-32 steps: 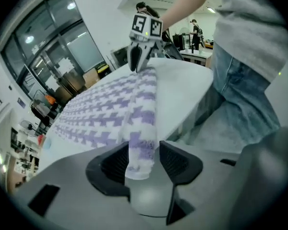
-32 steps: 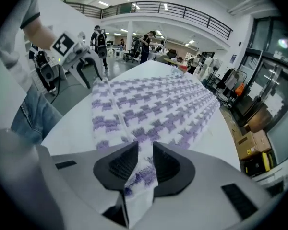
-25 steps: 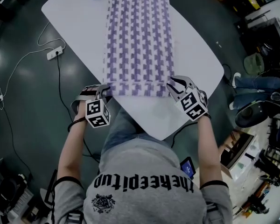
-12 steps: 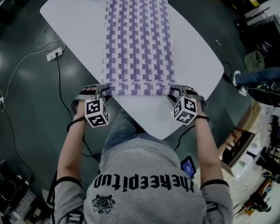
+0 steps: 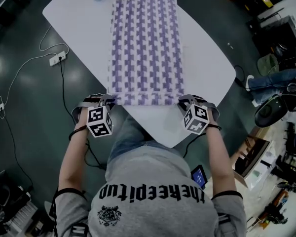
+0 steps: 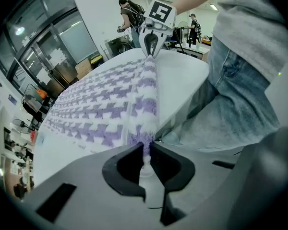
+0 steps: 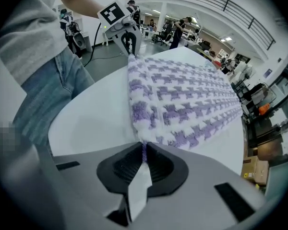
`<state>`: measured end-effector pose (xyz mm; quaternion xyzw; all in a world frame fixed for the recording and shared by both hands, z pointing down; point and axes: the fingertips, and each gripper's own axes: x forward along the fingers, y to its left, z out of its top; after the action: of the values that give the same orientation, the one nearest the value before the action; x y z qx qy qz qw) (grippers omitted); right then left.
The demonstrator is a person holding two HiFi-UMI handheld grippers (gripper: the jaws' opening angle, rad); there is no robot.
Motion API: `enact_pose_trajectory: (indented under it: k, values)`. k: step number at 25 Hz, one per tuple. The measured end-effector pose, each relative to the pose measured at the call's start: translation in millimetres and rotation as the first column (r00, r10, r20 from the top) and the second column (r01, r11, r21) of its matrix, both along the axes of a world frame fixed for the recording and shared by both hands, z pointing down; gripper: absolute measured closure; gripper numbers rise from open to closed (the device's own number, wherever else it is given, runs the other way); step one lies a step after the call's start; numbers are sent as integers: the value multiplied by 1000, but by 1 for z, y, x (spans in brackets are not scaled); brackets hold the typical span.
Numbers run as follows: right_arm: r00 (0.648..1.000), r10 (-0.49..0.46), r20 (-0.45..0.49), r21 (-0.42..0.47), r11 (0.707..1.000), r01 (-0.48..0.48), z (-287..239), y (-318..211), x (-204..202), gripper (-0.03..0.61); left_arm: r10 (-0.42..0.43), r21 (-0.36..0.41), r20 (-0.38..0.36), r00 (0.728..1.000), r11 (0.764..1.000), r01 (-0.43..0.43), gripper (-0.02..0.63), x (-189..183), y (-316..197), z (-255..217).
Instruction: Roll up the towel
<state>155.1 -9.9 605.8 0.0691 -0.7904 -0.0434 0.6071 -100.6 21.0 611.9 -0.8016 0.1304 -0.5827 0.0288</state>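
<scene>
Left gripper [image 5: 110,100] and right gripper [image 5: 182,101], fingers just clenched on near corners of the purple towel [image 5: 145,43] on the counter [image 5: 81,19]

Right tongs [image 7: 144,150] have come down from a raised, tilted position onto the near right corner of the towel [image 5: 145,48]. Jaws of both tongs have just closed. Left tongs [image 6: 145,148] now pinch the folded near edge at its left corner, right tongs at the opposite corner.

Towel [image 5: 145,43] purple-white houndstooth (checked); table [image 5: 207,68] white; floor [image 5: 24,107] dark.
</scene>
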Motion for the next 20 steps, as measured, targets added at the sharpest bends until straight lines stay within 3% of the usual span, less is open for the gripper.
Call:
enact_pose_trajectory:
  k: [4, 9, 20]
  values:
    - [1000, 1, 23, -121, 993, 2, -2, 27, 2, 552, 14, -96, -43, 999, 995, -18, 575, 1, 25, -1]
    - [993, 92, 70, -192, 978, -77, -2, 36, 4, 550, -49, -177, -104, 993, 984, 30, 575, 5, 40, 1]
    - [963, 224, 151, -206, 960, -191, -26, -19, 2, 549, -189, -325, -240, 952, 940, 104, 561, 3, 6, -14]
